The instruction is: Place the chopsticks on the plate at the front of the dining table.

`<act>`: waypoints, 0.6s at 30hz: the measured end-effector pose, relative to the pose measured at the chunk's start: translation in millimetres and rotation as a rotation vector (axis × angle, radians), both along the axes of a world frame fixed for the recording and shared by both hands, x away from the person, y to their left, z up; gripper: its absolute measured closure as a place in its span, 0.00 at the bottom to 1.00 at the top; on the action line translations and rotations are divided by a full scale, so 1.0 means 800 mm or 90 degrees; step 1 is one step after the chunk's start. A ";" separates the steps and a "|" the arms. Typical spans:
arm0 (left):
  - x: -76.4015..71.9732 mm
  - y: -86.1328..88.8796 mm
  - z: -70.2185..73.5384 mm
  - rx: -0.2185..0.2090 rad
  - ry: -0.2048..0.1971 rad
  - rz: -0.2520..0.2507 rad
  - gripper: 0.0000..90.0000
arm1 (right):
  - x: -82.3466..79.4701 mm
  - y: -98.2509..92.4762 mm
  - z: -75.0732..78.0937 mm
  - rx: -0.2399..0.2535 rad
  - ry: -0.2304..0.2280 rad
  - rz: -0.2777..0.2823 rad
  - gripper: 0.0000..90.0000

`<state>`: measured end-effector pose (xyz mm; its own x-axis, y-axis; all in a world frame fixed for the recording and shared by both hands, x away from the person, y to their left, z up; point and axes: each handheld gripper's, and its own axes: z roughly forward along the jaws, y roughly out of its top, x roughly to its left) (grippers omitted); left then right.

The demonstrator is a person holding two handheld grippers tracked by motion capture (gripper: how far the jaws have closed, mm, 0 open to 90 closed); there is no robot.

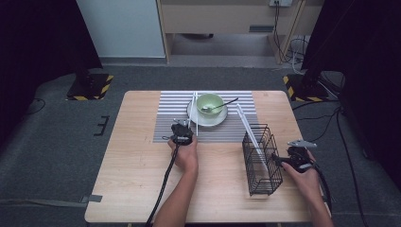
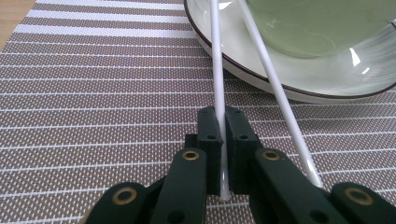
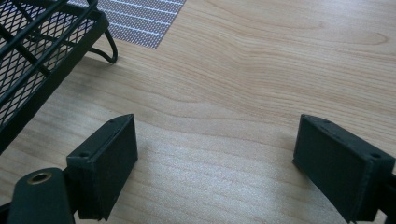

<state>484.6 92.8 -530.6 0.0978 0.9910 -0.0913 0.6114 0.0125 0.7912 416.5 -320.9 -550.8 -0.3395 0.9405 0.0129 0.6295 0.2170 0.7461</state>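
the left claw (image 2: 223, 140) is pinched on one thin white plastic chopstick (image 2: 216, 60), gripped near its end so the far part can be laid against the rim of the white dark-edged saucer (image 2: 261, 70). a second white chopstick (image 2: 275, 88) lies just beside it, also leaning on that rim. a pale green bowl (image 1: 209, 103) with a dark spoon (image 1: 222, 105) sits on the saucer, on a striped grey placemat (image 2: 93, 93). the right claw (image 3: 215, 168) is spread wide, holding nothing, above the light wooden surface (image 3: 261, 60) beside a black wire-mesh basket (image 1: 261, 158), seemingly kept ready.
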 end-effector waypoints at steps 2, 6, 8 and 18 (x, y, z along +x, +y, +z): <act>0.000 0.000 0.000 0.000 0.000 0.000 0.95 | 0.000 0.000 0.000 0.000 0.000 0.000 0.15; 0.000 -0.001 0.001 -0.005 -0.002 0.003 0.95 | 0.000 0.000 0.000 0.000 0.000 0.000 0.15; 0.000 -0.001 0.001 -0.004 -0.003 0.002 0.95 | 0.000 0.000 0.000 0.000 0.001 0.000 0.15; 0.002 -0.004 0.001 -0.010 -0.006 0.002 0.94 | 0.000 0.000 0.000 0.000 0.001 0.000 0.15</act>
